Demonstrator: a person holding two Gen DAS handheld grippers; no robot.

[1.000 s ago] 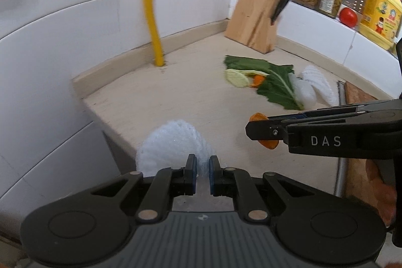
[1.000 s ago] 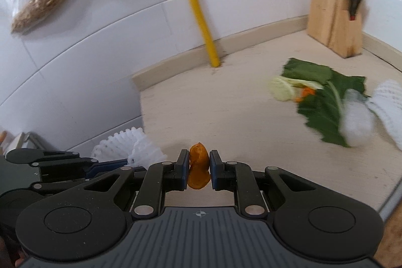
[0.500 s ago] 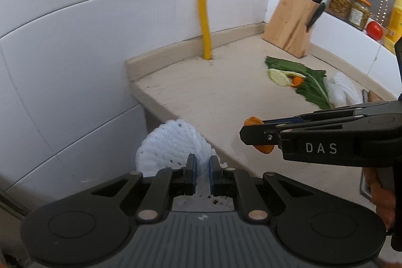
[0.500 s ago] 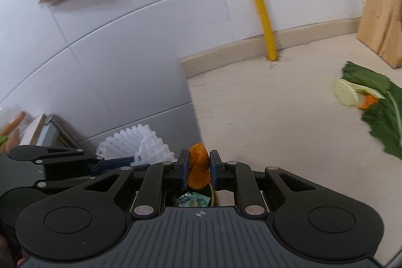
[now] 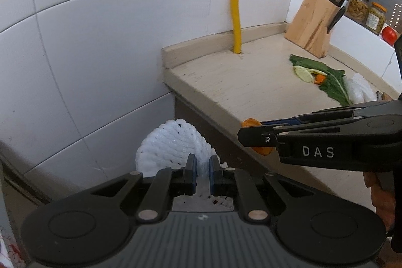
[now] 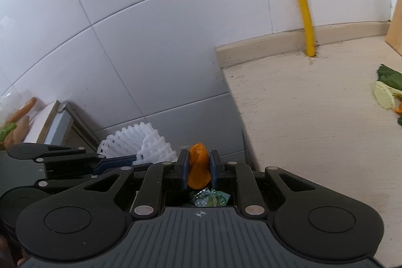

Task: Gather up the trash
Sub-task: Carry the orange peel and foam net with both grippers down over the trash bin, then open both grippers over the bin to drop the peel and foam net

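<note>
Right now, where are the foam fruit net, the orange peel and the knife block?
foam fruit net [image 5: 173, 142], left wrist view, centre of the white mesh.
orange peel [image 6: 198, 170], right wrist view, middle, between the pads.
knife block [image 5: 311, 24], left wrist view, wooden front face.

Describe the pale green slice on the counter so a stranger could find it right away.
Start at the yellow pipe rising from the beige countertop. Toward the wooden knife block lies a dark green leaf; the pale green slice rests on its near edge, lighter than the leaf, beside an orange scrap.
</note>
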